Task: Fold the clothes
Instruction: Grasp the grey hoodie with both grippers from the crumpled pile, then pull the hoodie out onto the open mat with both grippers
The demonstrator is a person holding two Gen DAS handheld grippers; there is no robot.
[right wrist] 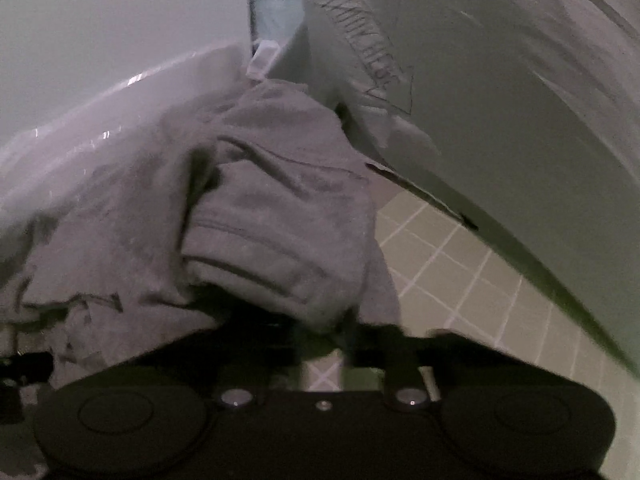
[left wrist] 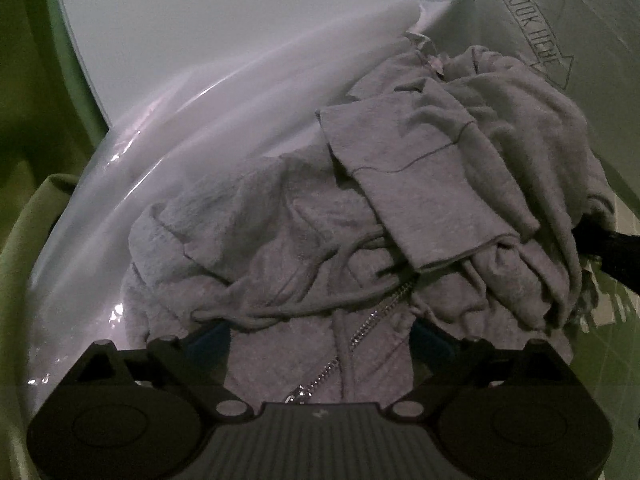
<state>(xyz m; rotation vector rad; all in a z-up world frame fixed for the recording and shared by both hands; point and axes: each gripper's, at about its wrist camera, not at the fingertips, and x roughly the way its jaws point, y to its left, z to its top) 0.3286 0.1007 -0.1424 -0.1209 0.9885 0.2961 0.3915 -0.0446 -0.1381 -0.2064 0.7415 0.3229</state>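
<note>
A grey zip-up hoodie (left wrist: 304,232) lies bunched on a white glossy table (left wrist: 132,168), its zipper and drawstrings near my left gripper (left wrist: 320,344). The left gripper's jaws stand wide apart with the zipper part of the cloth between them, fingers half buried in fabric. The other gripper's black finger (left wrist: 608,244) shows at the hoodie's right edge. In the right wrist view the hoodie (right wrist: 280,216) hangs bunched over my right gripper (right wrist: 320,332), whose jaws are closed on a fold of it at the table's right edge.
A pale board with a hand-drawn arrow sign (left wrist: 536,44) leans at the back right; it also shows in the right wrist view (right wrist: 368,60). Green tiled floor (right wrist: 460,280) lies beyond the table's edge on the right. A green cushion (left wrist: 28,224) sits at left.
</note>
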